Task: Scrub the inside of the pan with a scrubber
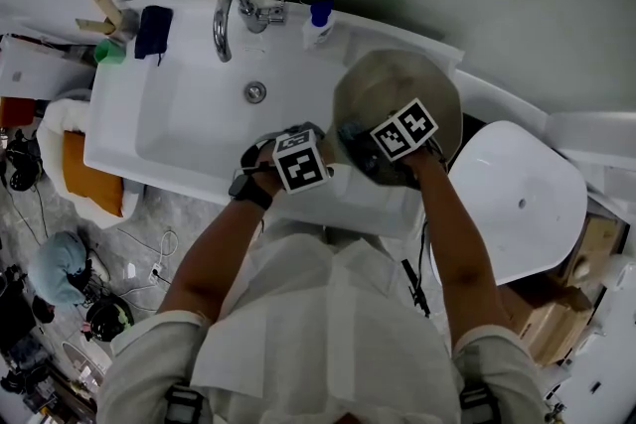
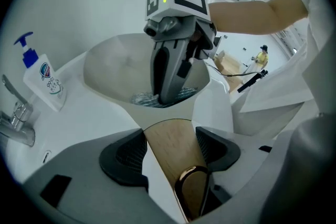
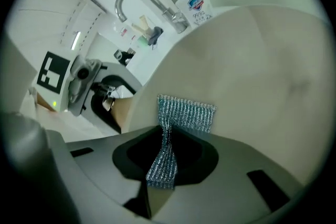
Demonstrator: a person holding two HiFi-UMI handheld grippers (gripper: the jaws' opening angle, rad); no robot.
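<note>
The pan (image 1: pixel 397 84) sits tilted at the right end of the white sink (image 1: pixel 179 114), beside the basin rather than in it, with its pale inside turned towards the person. The left gripper (image 2: pixel 170 148) steadies it. Its fingers (image 2: pixel 128 152) stand fairly wide on either side of the pan's wooden handle (image 2: pixel 169 136), and as far as the left gripper view shows, both pads bear on the handle's edges, so I take this for a grip.

The right gripper (image 3: pixel 165 155) has its fingers nearly together, pinched on a strip of the silvery mesh scrubber (image 3: pixel 189 113). The free end of the scrubber fans out ahead of the fingers and lies against the lower part of the pan's inner wall, close to the rim on the handle side.

So the preparation is done: scrubber in hand, pan held, and scrubber brought inside the pan. The scrubbing itself looks to be at an early or middle stage. The scrubber meets only one small patch, and most of the broad inner surface lies well away from it. No foam or water shows in the pan. A faint darker smudge (image 3: pixel 296 86) on the far wall suggests work left there. The soap bottle (image 1: pixel 318 25) stands by the faucet (image 1: pixel 227 20), apart from both grippers.
</note>
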